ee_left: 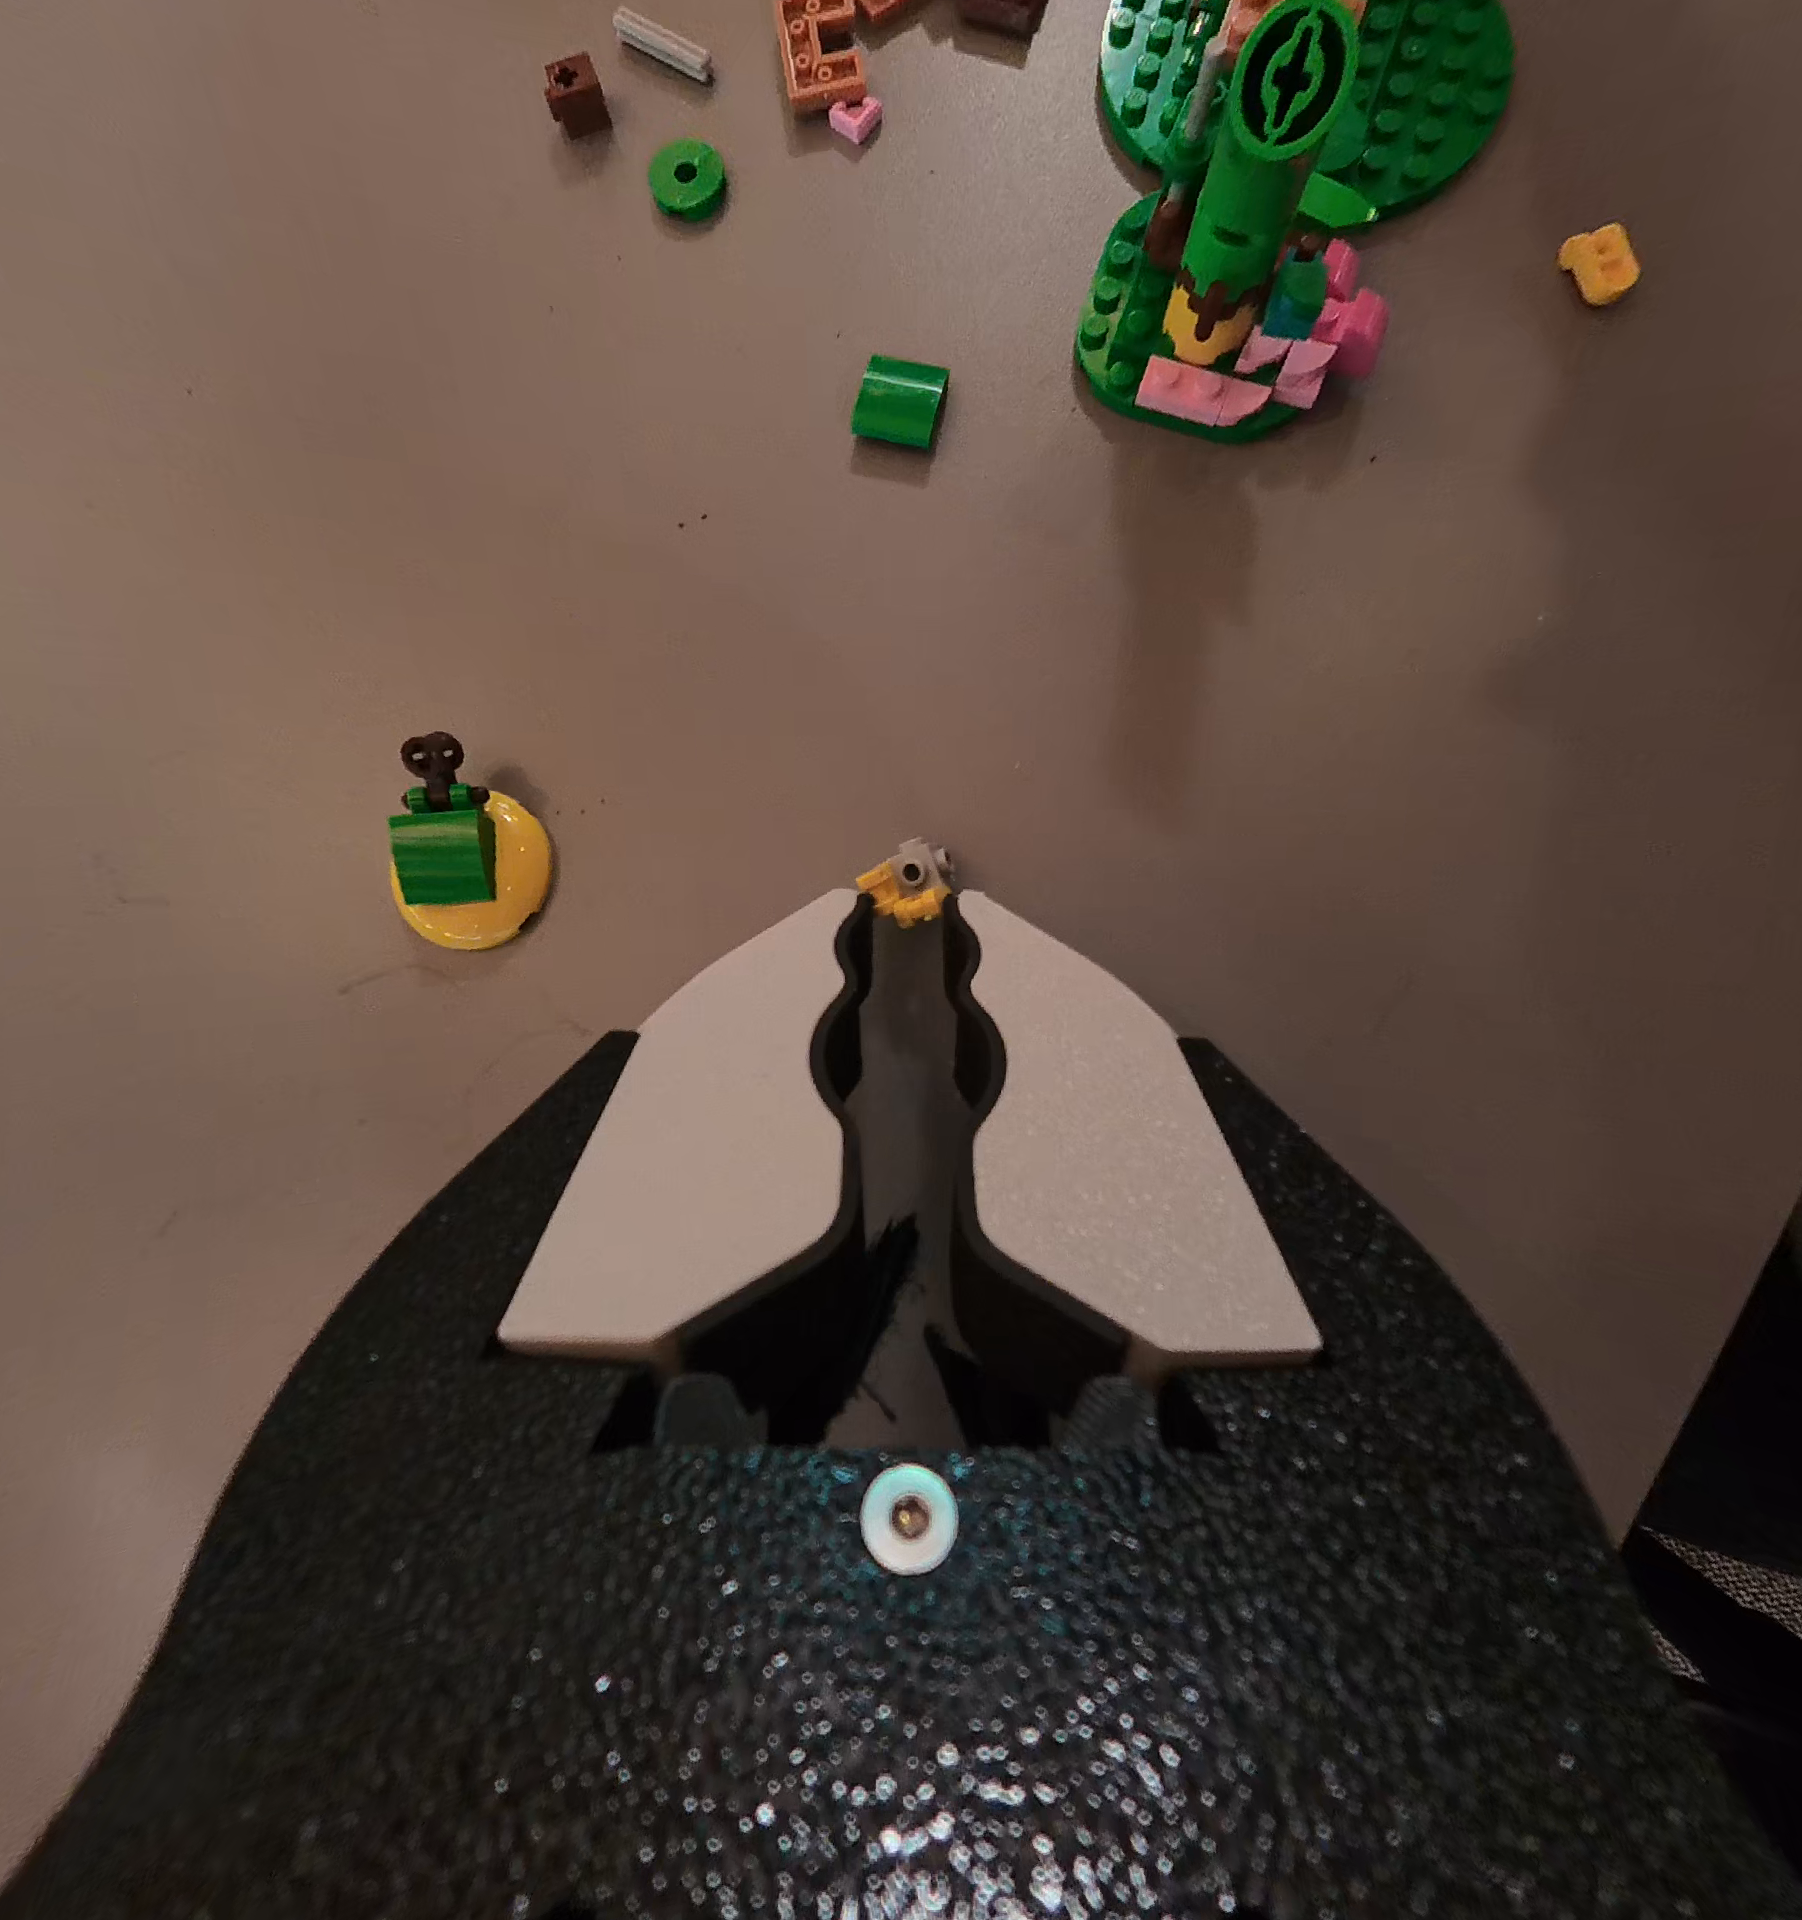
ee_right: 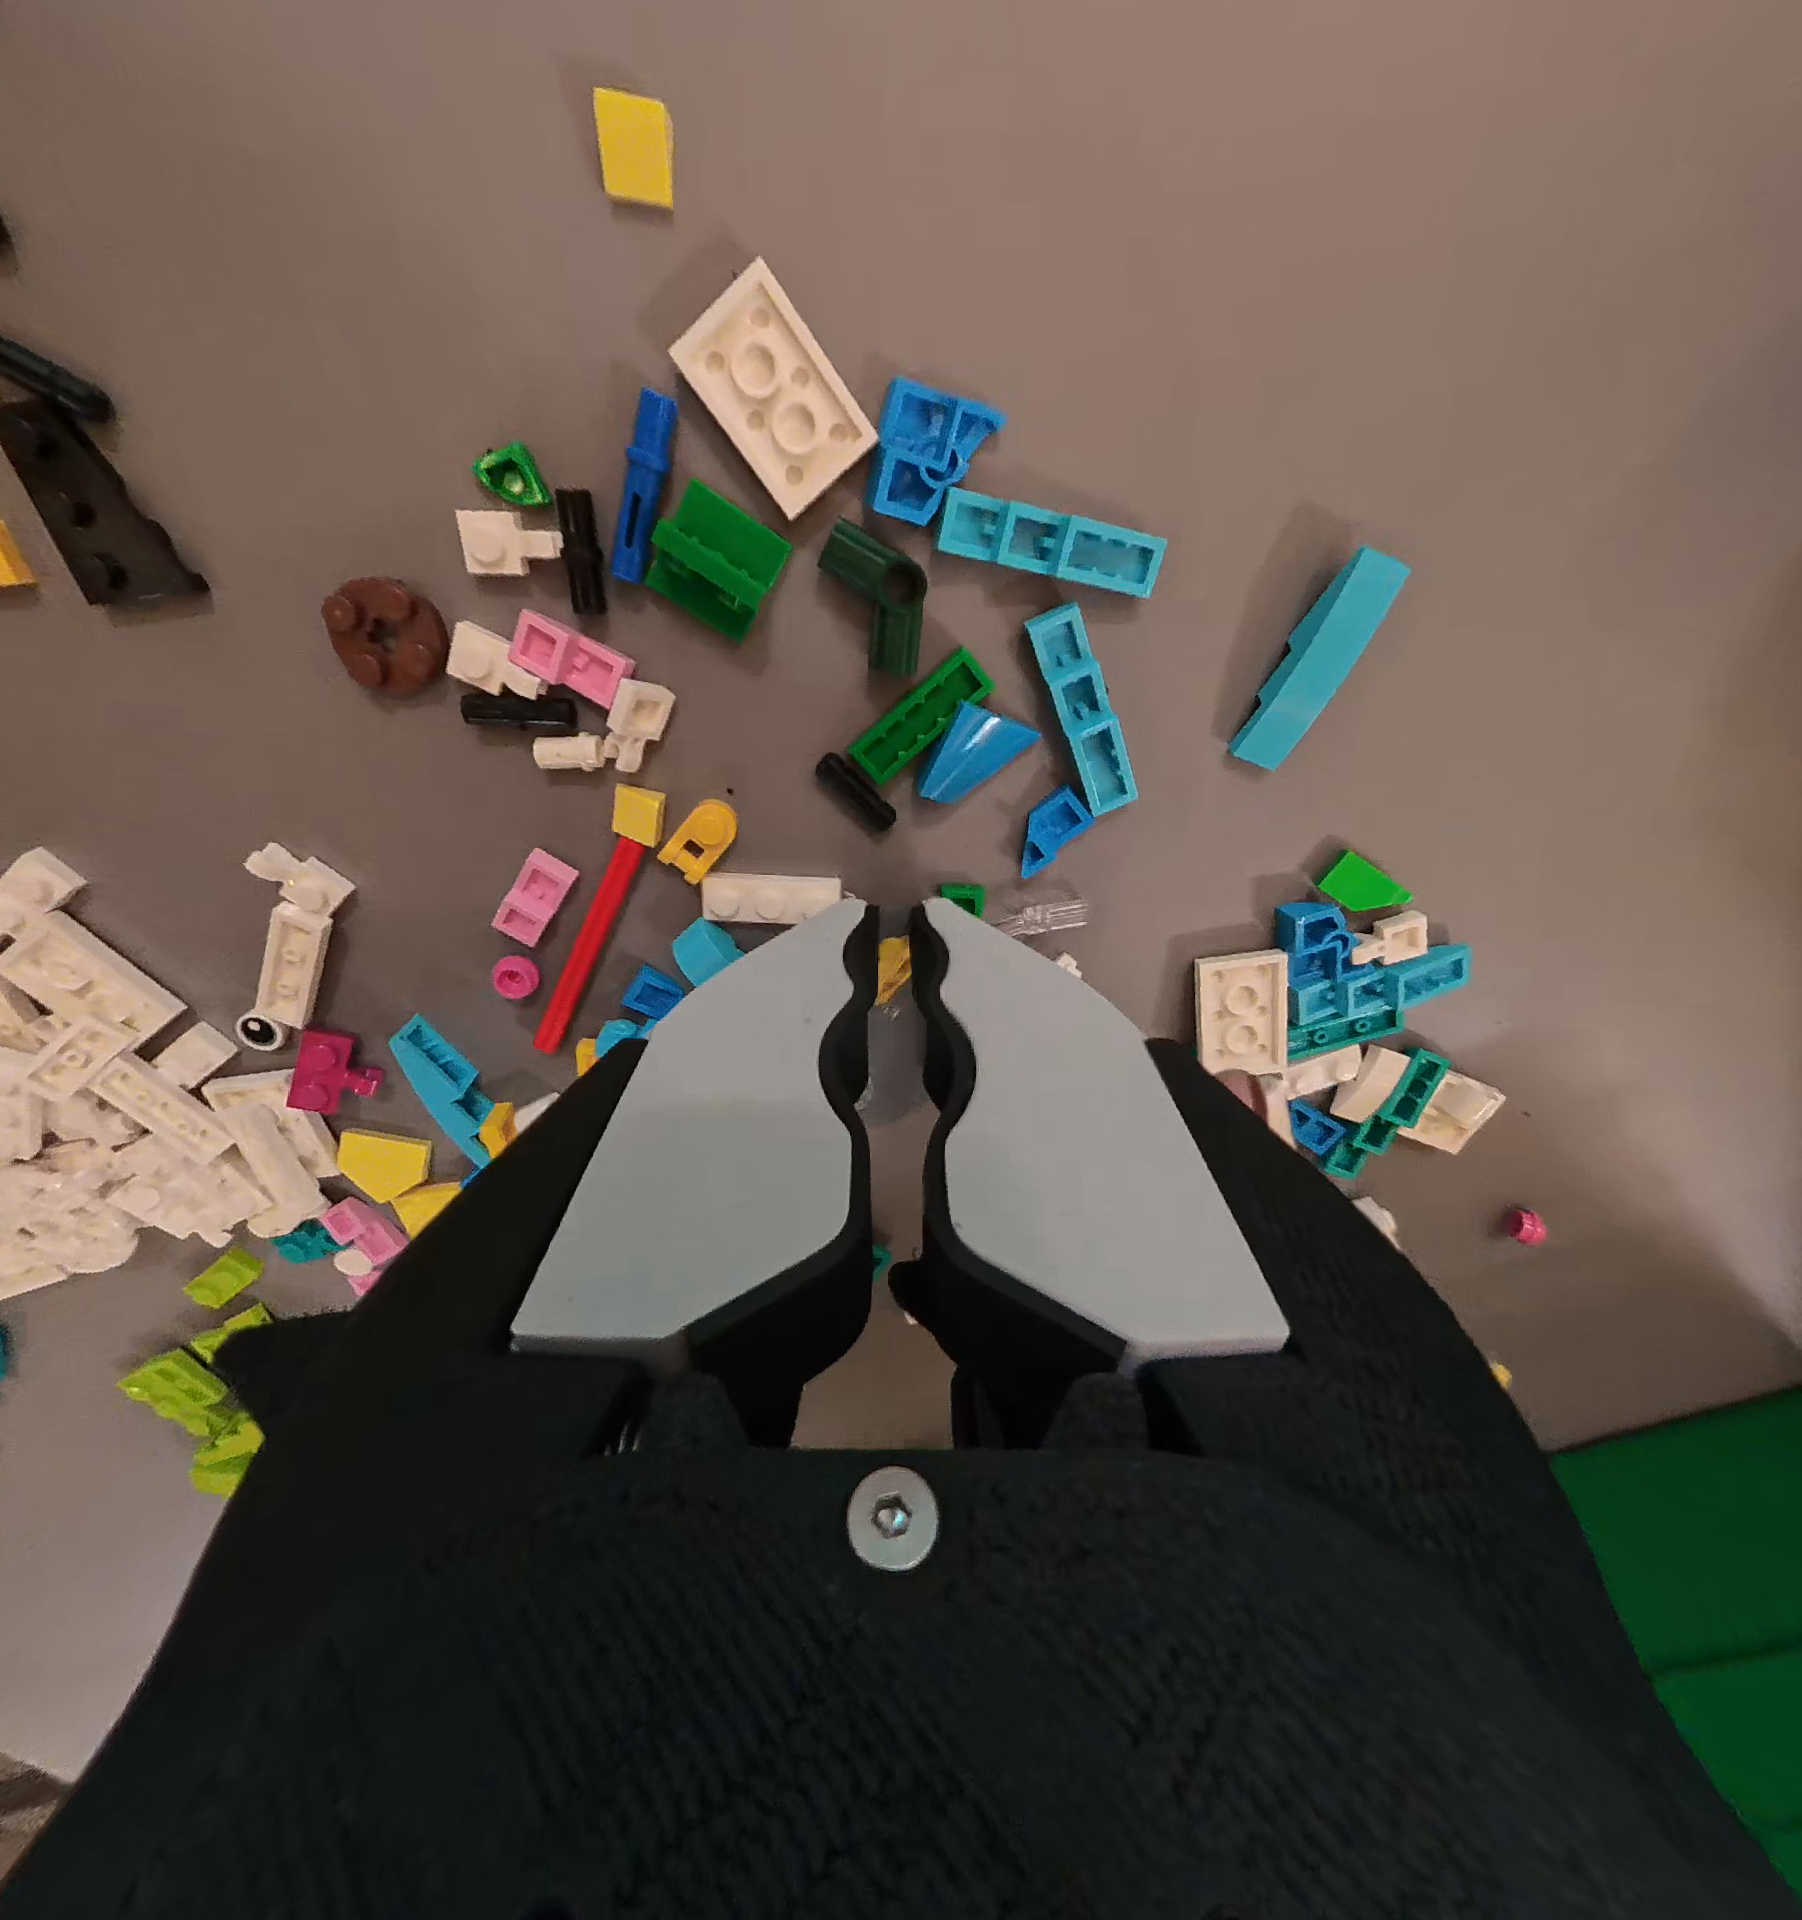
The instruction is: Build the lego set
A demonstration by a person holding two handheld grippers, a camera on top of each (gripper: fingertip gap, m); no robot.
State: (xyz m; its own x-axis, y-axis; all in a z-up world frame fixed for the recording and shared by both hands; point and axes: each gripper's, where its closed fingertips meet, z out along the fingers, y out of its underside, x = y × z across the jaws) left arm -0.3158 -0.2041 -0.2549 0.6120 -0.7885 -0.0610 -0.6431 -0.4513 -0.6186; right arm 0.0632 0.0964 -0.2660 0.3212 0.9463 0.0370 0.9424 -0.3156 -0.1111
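Note:
In the left wrist view my left gripper [ee_left: 907,891] is shut on a small yellow and grey piece [ee_left: 909,881] pinched at its tips above the grey table. The partial build [ee_left: 1240,270], a green tube on round green plates with pink and yellow bricks, stands at the far right. A yellow dome with a green slope and brown key [ee_left: 469,862] sits to the left. In the right wrist view my right gripper [ee_right: 895,916] hangs over a scatter of loose bricks, its jaws almost together with nothing visibly between the tips. A yellow piece [ee_right: 892,966] lies below the fingers.
Loose parts lie far ahead of the left gripper: green curved brick [ee_left: 899,401], green ring [ee_left: 686,177], brown cube [ee_left: 576,96], yellow piece [ee_left: 1600,264]. In the right wrist view, white bricks [ee_right: 97,1101] pile at left, blue pieces [ee_right: 1073,644] ahead, a green surface [ee_right: 1728,1621] bottom right. About 50 centimetres separates my left fingertips from my right.

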